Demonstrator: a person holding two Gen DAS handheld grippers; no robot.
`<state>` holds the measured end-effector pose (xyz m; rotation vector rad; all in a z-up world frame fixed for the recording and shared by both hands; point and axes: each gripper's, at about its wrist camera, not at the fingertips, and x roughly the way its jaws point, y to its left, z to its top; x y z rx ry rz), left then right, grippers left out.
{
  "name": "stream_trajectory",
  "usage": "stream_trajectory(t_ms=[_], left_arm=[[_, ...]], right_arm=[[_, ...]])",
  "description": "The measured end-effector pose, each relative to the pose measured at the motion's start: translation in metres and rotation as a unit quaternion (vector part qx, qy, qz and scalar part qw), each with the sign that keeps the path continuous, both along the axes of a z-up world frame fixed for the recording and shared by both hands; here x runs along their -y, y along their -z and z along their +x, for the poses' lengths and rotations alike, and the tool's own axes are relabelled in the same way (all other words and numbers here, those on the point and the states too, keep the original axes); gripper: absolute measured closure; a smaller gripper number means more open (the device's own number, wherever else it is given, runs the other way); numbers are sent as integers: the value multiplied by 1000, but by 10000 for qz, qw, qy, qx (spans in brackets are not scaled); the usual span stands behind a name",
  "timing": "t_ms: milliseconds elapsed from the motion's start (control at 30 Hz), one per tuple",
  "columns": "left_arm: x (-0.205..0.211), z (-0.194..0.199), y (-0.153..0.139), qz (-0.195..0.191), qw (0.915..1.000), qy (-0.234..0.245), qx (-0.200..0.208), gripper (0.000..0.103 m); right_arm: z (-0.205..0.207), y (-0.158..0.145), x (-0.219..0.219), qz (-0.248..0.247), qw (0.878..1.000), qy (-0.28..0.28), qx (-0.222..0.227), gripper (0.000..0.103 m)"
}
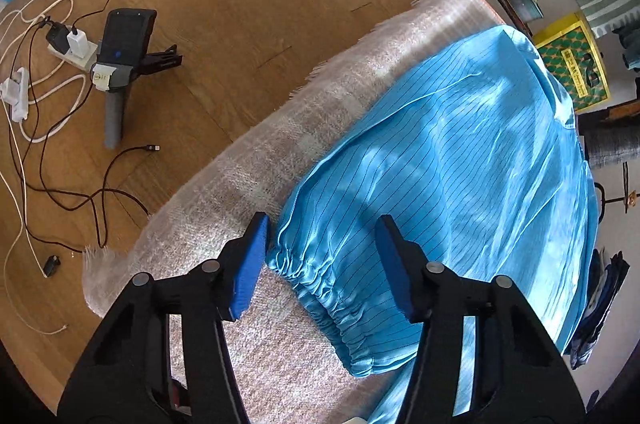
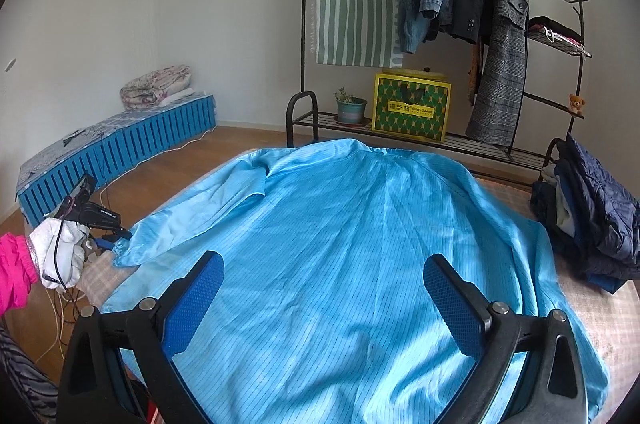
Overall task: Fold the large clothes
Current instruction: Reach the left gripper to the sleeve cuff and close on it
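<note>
A large light-blue pinstriped coat (image 2: 360, 244) lies spread back-up on a pale woven mat (image 1: 248, 160). Its left sleeve runs down the left side and ends in an elastic cuff (image 1: 316, 288). My left gripper (image 1: 322, 264) is open, its blue pads either side of that cuff, just above it. In the right wrist view the left gripper (image 2: 108, 238) shows at the sleeve end (image 2: 124, 256), held by a white-gloved hand. My right gripper (image 2: 324, 300) is open and empty above the coat's lower back.
A spare gripper (image 1: 120, 64), a power strip (image 1: 76, 52) and cables lie on the wooden floor left of the mat. A clothes rack (image 2: 460, 4) stands behind, with a yellow box (image 2: 412, 110) and a plant pot (image 2: 351, 108). Folded dark clothes (image 2: 592, 216) sit at the right.
</note>
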<state>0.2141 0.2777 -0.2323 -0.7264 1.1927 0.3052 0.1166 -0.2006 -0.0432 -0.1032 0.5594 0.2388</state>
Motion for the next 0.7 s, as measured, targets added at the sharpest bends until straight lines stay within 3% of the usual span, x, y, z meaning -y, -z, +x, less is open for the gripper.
stream_trajectory(t_ms=[100, 133, 167, 267, 433, 567, 700], left_arm=[[4, 6, -2, 237, 9996, 117, -53, 76], [4, 6, -2, 284, 9995, 149, -60, 92], [4, 6, -2, 286, 9995, 160, -35, 95], [9, 6, -11, 528, 9985, 169, 27, 98], [29, 6, -55, 1508, 9860, 520, 484, 100], [41, -5, -106, 2138, 9686, 594, 1118, 100], [63, -24, -160, 2751, 9396, 893, 1828, 101]], right_arm=[[2, 4, -1, -10, 9999, -31, -105, 2], [2, 5, -2, -10, 9999, -42, -124, 2], [2, 6, -4, -21, 9999, -53, -125, 2], [1, 7, -9, -89, 9999, -99, -99, 2], [4, 12, -14, -100, 9996, -162, -223, 2], [7, 17, -15, -16, 9988, -186, -458, 3], [11, 23, -14, 132, 9971, -194, -725, 7]])
